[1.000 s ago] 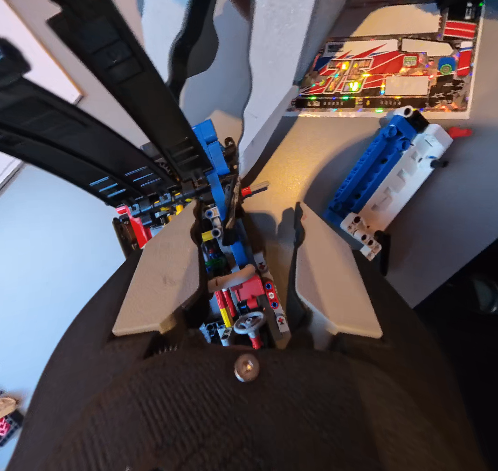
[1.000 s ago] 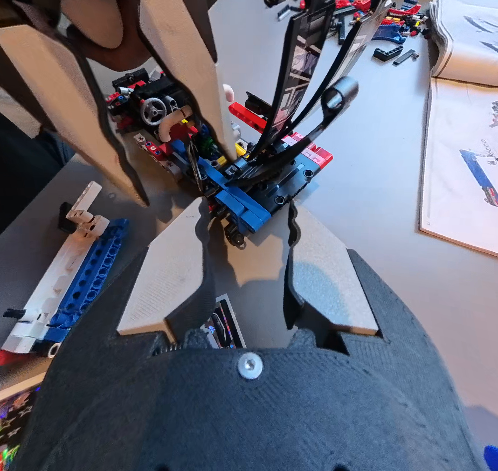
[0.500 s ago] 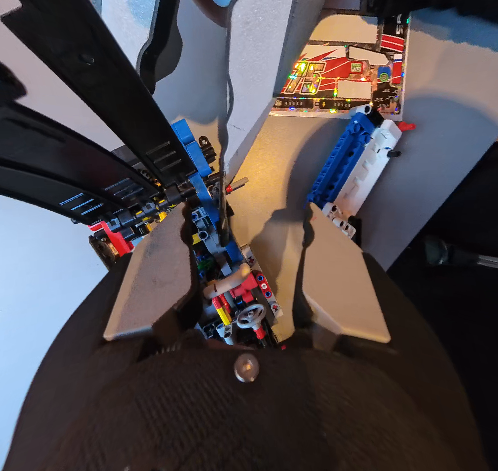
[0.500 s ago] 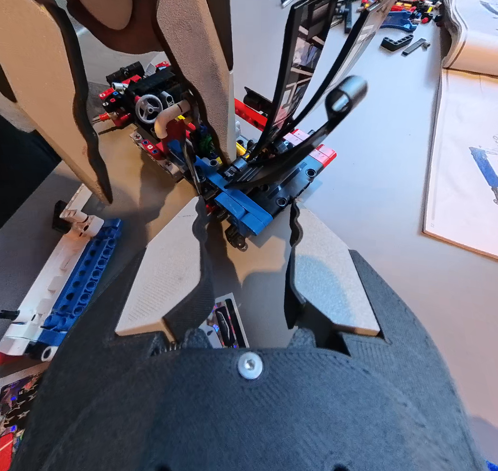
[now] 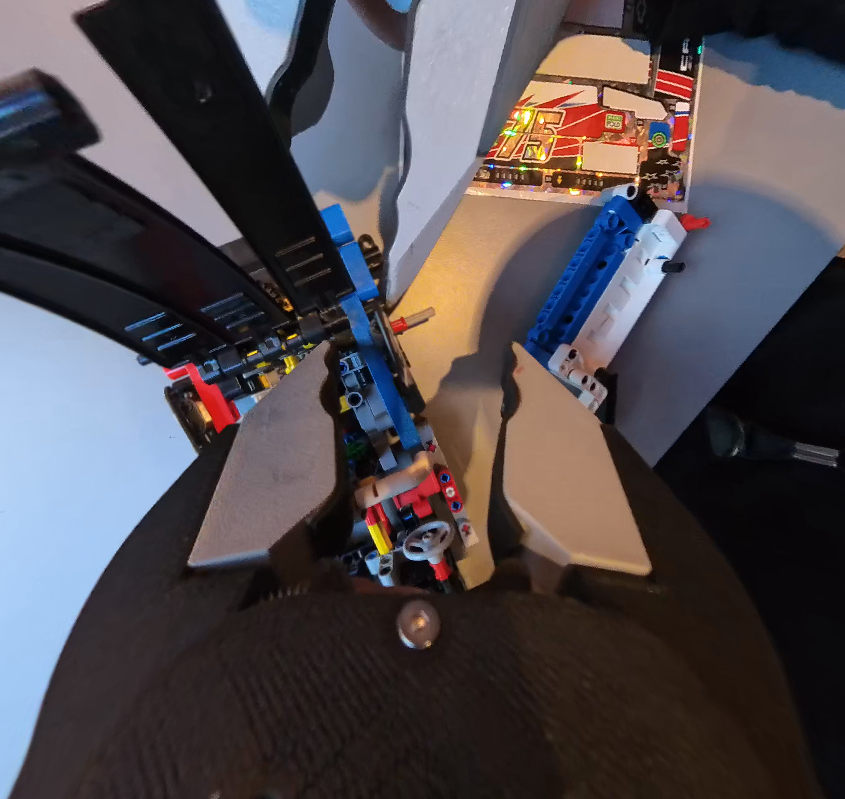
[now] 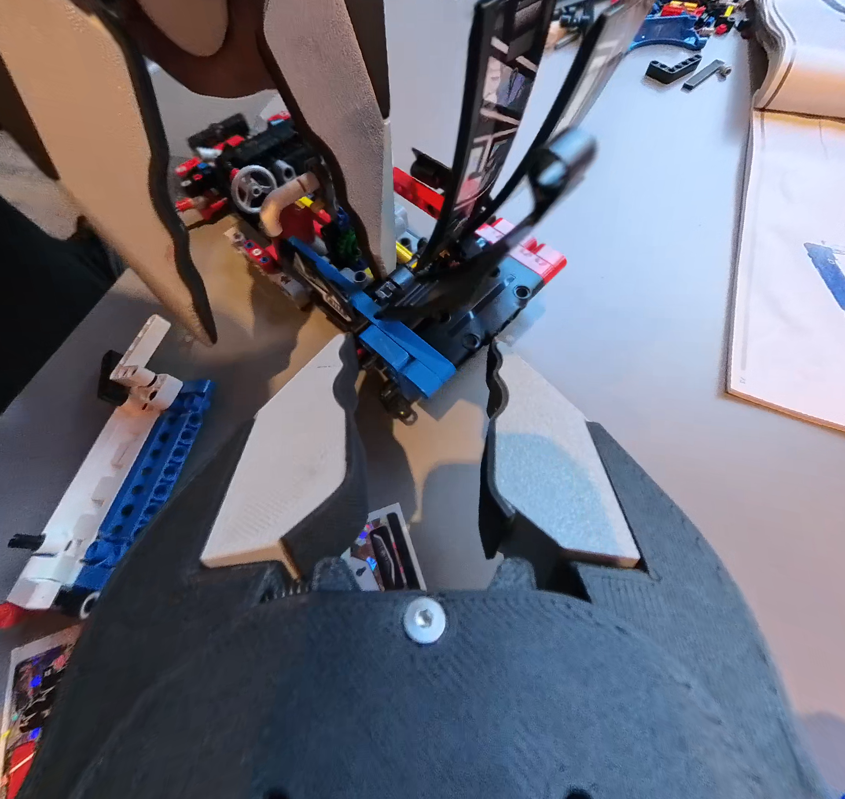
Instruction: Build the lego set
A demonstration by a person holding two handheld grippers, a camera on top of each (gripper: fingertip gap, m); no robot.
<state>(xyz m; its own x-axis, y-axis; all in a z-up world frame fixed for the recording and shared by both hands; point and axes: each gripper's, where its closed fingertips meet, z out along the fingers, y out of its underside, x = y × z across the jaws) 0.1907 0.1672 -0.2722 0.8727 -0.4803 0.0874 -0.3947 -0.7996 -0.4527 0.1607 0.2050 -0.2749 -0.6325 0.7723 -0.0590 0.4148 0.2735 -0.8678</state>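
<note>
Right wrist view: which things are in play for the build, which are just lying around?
In play:
- Lego car chassis, both open grippers at it: left gripper, right gripper
- blue-and-white panel assembly
- instruction booklet
- sticker sheet

Lying about:
- loose bricks at the far table edge

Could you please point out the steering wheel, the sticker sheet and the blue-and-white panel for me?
steering wheel [image 5: 428, 540]: left wrist view, on its grey hub.
sticker sheet [image 5: 590, 146]: left wrist view, on its red middle.
blue-and-white panel [image 6: 151, 452]: right wrist view, on its blue beam.

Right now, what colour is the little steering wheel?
Grey; the steering wheel shows best in the right wrist view.
</note>
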